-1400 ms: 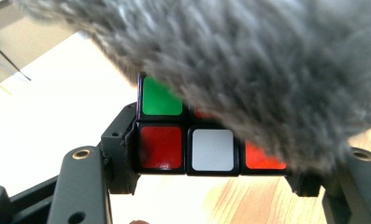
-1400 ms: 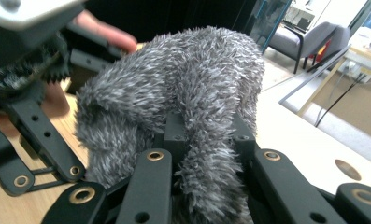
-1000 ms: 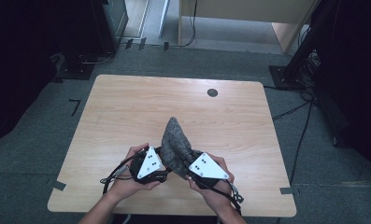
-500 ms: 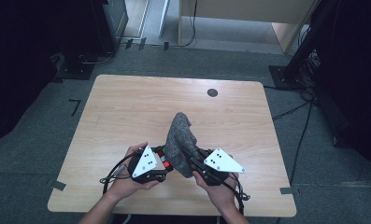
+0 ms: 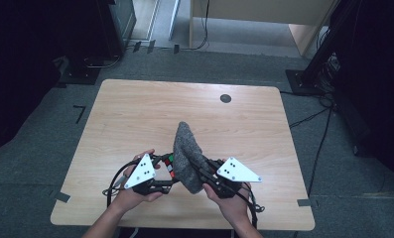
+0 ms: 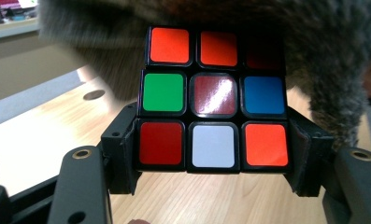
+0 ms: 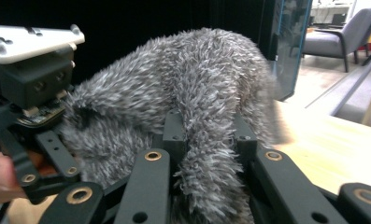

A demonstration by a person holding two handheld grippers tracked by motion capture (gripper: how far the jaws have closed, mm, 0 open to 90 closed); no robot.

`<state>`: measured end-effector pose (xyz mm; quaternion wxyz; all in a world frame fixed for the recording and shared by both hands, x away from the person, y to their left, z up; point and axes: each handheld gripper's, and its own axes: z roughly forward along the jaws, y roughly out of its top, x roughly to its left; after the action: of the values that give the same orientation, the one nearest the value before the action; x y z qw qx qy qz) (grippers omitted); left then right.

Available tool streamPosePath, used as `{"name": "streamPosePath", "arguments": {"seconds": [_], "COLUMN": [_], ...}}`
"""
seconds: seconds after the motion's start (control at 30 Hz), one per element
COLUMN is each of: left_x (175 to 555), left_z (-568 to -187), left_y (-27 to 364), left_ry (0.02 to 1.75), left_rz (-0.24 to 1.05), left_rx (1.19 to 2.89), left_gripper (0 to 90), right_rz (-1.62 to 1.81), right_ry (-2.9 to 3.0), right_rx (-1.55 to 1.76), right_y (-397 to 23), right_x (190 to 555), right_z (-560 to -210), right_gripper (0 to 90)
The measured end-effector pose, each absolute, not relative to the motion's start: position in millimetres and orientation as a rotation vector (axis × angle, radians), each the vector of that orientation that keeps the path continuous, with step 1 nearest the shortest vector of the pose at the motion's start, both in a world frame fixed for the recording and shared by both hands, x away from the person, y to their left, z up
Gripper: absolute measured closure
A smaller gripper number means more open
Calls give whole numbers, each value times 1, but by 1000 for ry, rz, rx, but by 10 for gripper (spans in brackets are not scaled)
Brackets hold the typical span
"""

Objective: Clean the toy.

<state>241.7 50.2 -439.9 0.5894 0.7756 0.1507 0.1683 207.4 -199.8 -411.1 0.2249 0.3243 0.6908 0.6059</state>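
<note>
While the person is leaning in from the near edge of the table (image 5: 135, 114), both hands are working close together just above its front half. The left tongs (image 5: 165, 171) are clamping a colour-tiled puzzle cube (image 6: 213, 100) by its two sides, with the jaw pads pressing flat against the bottom row of tiles. In the left gripper view, the cube's facing side is showing orange, green, blue, white and red squares around a dark red middle one. The right tongs (image 7: 206, 154) are pinching a fold of a grey furry cloth (image 7: 174, 102), their jaws nearly closed with the fur bulging out between and around them. In the high view, the cloth (image 5: 187, 153) is standing up as a tall hump between the two grippers, lying against the cube (image 5: 170, 166) and partly covering it from above and from the right. Its fur is hanging over the cube's top row in the left gripper view. A small dark round disc (image 5: 226, 98) is lying on the table's far side, well apart from the hands.
</note>
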Motion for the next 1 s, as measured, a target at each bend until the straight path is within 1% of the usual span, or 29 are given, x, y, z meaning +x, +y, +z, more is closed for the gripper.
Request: {"name": "streamPosePath", "arguments": {"seconds": [0.07, 0.17, 0.23, 0.3, 0.4, 0.5, 0.6, 0.7, 0.83, 0.93, 1.0], "left_x": [241, 244, 245, 245, 244, 242, 244, 245, 244, 242, 242], "left_z": [-438, -436, -436, -439, -440, -438, -434, -433, -437, -434, -431], "left_y": [53, 57, 57, 55, 52, 52, 57, 58, 54, 53, 57], "left_ry": [343, 355, 361, 360, 355, 345, 352, 352, 345, 342, 344], "left_rz": [370, 325, 336, 371, 361, 347, 293, 325, 329, 329, 291], "left_rx": [1784, 1743, 1754, 1790, 1796, 1797, 1738, 1759, 1789, 1792, 1753], "left_gripper": [342, 342, 342, 342, 342, 342, 342, 342, 342, 341, 341], "right_rz": [1649, 1493, 1575, 1675, 1730, 1651, 1513, 1618, 1727, 1696, 1642], "right_ry": [1903, 1932, 1909, 1873, 1881, 1906, 1934, 1885, 1849, 1868, 1898], "right_rx": [955, 1053, 1095, 1025, 906, 966, 1065, 1054, 897, 884, 966], "right_y": [-203, -211, -217, -216, -207, -204, -212, -217, -207, -202, -207], "right_x": [213, 223, 224, 218, 209, 214, 224, 221, 206, 208, 216], "right_z": [-416, -426, -429, -420, -411, -420, -430, -425, -409, -416, -422], "right_gripper": [751, 753, 754, 753, 752, 753, 756, 755, 752, 752, 754]}}
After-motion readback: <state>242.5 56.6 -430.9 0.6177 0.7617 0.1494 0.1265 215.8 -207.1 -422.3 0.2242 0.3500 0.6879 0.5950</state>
